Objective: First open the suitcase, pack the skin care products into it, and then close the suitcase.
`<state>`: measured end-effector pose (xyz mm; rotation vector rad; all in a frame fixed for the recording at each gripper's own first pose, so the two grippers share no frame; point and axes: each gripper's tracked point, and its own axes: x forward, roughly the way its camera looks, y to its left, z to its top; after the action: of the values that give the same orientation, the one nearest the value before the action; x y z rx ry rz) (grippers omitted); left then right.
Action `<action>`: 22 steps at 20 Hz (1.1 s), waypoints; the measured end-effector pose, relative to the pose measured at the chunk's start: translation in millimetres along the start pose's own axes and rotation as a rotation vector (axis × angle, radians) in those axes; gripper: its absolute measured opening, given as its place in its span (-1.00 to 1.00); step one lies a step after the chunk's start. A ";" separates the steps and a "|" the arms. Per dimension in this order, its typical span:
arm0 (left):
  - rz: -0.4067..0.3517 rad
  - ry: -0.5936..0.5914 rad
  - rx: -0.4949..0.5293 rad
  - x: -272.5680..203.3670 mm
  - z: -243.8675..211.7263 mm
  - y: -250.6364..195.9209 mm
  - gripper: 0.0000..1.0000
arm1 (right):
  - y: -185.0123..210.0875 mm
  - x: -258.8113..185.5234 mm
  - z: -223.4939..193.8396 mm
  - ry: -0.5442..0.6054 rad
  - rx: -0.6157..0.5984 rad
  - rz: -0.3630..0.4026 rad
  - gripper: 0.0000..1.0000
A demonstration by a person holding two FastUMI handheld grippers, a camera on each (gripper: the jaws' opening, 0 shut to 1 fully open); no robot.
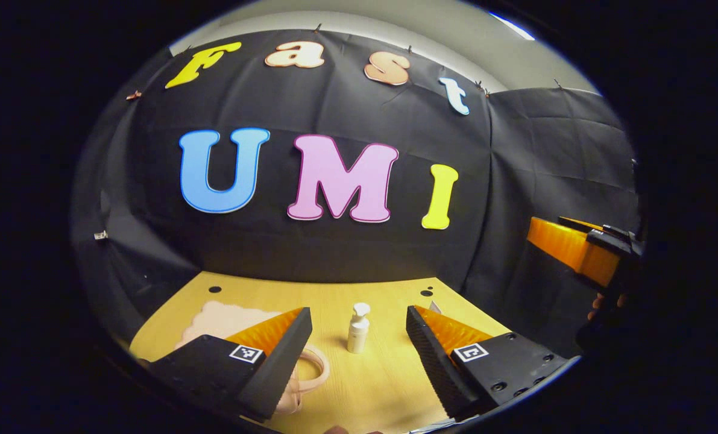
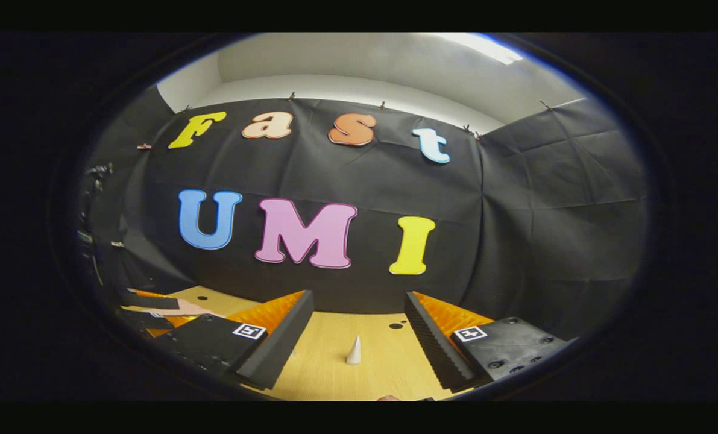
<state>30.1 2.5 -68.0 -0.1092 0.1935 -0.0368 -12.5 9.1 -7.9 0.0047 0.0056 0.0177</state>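
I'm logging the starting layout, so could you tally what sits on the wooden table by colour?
White: 2, a pump bottle and a small cone-shaped item.
Pink: 1, the suitcase with its handle, partly behind the left gripper's finger.
Total: 3 things on the table.

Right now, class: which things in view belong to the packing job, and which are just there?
Belongs to the job:
pink suitcase
white pump bottle
small white cone-shaped tube

Just there:
wooden table
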 end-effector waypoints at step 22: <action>0.336 0.661 -0.041 145.6 -217.5 72.8 -0.27 | -30.9 113.3 -74.9 0.113 -0.021 0.209 0.94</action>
<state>132.6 45.3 -315.9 -0.1017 0.8705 0.2700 100.9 -19.5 -83.7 -0.0172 0.1180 0.2270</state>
